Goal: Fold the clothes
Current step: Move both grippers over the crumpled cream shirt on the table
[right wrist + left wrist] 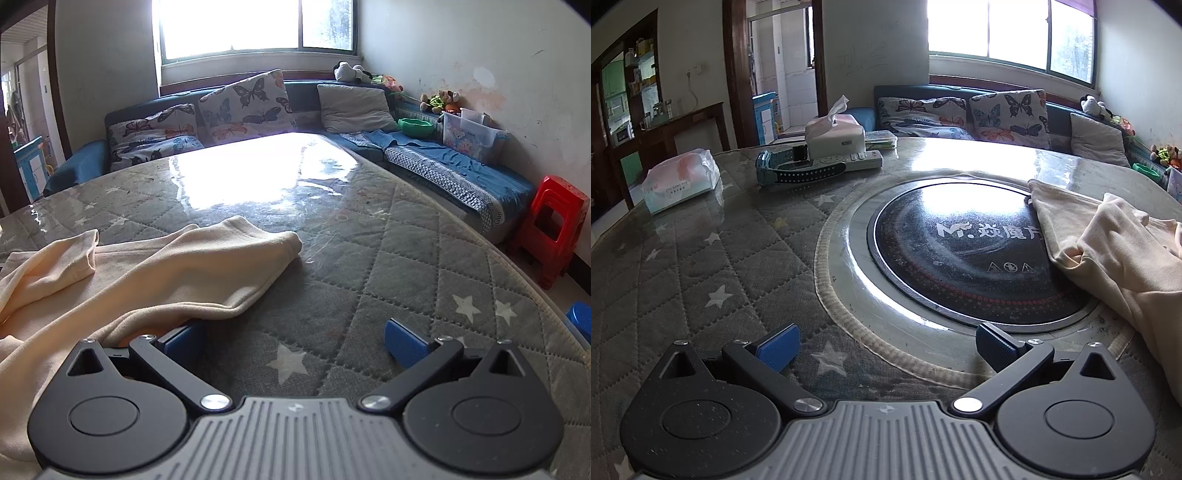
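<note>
Cream fabric marks the garment [140, 273], which lies rumpled on the quilted table cover [369, 258], one sleeve end [280, 242] pointing toward the window and its left edge draped over the round cooktop [960, 258]. Both the left gripper [886, 349] and the right gripper [295, 343] sit low over the table with fingers spread wide, holding nothing. The right gripper's left finger [184, 338] is partly under a cloth edge, a placement that would suit pinching it.
</note>
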The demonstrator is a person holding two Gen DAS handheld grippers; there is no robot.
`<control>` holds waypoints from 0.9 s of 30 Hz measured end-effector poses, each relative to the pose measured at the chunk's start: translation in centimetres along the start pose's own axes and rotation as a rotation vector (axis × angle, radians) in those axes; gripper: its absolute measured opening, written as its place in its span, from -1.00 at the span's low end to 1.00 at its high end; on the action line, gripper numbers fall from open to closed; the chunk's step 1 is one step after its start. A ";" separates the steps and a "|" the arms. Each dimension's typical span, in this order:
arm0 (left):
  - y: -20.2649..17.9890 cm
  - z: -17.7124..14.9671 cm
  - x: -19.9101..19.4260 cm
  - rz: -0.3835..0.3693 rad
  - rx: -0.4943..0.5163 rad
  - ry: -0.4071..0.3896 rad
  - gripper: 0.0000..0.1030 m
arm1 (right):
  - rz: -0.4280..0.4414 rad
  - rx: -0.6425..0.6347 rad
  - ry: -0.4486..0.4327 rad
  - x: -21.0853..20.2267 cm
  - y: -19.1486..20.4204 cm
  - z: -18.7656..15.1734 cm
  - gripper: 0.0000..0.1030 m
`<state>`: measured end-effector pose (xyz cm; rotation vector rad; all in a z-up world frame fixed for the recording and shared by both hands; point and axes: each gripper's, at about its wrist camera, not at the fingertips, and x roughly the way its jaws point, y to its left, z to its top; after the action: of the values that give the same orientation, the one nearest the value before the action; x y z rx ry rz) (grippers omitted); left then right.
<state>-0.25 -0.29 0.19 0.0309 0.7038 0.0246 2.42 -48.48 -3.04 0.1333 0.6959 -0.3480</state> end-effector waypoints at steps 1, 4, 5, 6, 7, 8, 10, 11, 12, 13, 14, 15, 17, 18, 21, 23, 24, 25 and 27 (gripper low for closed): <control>-0.1 0.0 -0.1 0.006 -0.003 0.004 1.00 | 0.007 0.012 0.003 0.1 -0.1 0.0 1.00; -0.5 0.0 -0.5 0.023 -0.011 0.016 1.00 | 0.013 0.019 0.007 0.2 -0.3 0.3 1.00; -0.6 -0.1 -0.8 0.024 -0.015 0.017 1.00 | 0.017 0.016 0.005 0.2 -0.4 0.3 1.00; -0.8 -0.3 -1.1 0.020 -0.020 0.016 1.00 | 0.025 0.012 0.002 0.1 -0.2 0.2 1.00; -1.2 -0.4 -1.4 0.020 -0.023 0.022 1.00 | 0.033 0.008 -0.001 -0.1 0.1 0.0 1.00; -1.5 -0.3 -1.7 0.017 -0.028 0.027 1.00 | 0.037 0.000 -0.006 -0.3 0.3 -0.4 1.00; -2.4 -0.6 -2.1 0.007 -0.030 0.025 1.00 | 0.049 -0.012 -0.013 -1.0 0.6 -1.1 1.00; -2.9 -0.8 -2.4 0.002 -0.026 0.020 1.00 | 0.055 -0.015 -0.013 -1.3 0.6 -1.4 1.00; -3.3 -0.9 -2.7 0.000 -0.017 0.016 1.00 | 0.060 -0.011 -0.019 -1.8 0.6 -1.6 1.00; -3.8 -1.0 -3.0 -0.004 -0.010 0.012 1.00 | 0.070 -0.015 -0.026 -2.2 0.9 -1.9 1.00; -4.2 -1.1 -3.2 -0.012 -0.006 0.010 1.00 | 0.080 -0.017 -0.031 -2.8 0.9 -2.2 1.00; -4.5 -1.2 -3.5 -0.021 -0.004 0.009 1.00 | 0.082 -0.024 -0.032 -3.2 1.0 -2.5 1.00; -4.9 -1.3 -3.8 -0.042 -0.007 0.010 1.00 | 0.086 -0.036 -0.041 -4.1 1.4 -3.2 1.00; -5.1 -1.3 -4.0 -0.049 -0.011 0.006 1.00 | 0.112 -0.044 -0.032 -4.1 1.3 -3.2 1.00; -5.8 -1.3 -4.7 -0.075 -0.020 0.000 1.00 | 0.120 -0.045 -0.030 -4.6 2.0 -3.7 1.00; -6.4 -1.3 -5.2 -0.089 -0.019 -0.004 1.00 | 0.126 -0.043 -0.014 -4.3 2.3 -3.5 1.00; -6.7 -1.3 -5.4 -0.097 -0.017 -0.006 1.00 | 0.125 -0.042 -0.014 -4.3 2.3 -3.5 1.00; -6.9 -1.3 -5.6 -0.106 -0.014 -0.008 1.00 | 0.128 -0.048 -0.010 -3.8 3.1 -3.6 1.00; -7.5 -1.3 -6.0 -0.119 -0.006 -0.011 1.00 | 0.119 -0.061 -0.006 -3.5 4.2 -3.7 1.00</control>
<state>-5.57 -7.92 2.81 -0.0167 0.6933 -0.0879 -0.84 -42.73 -3.57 0.1152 0.6885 -0.2132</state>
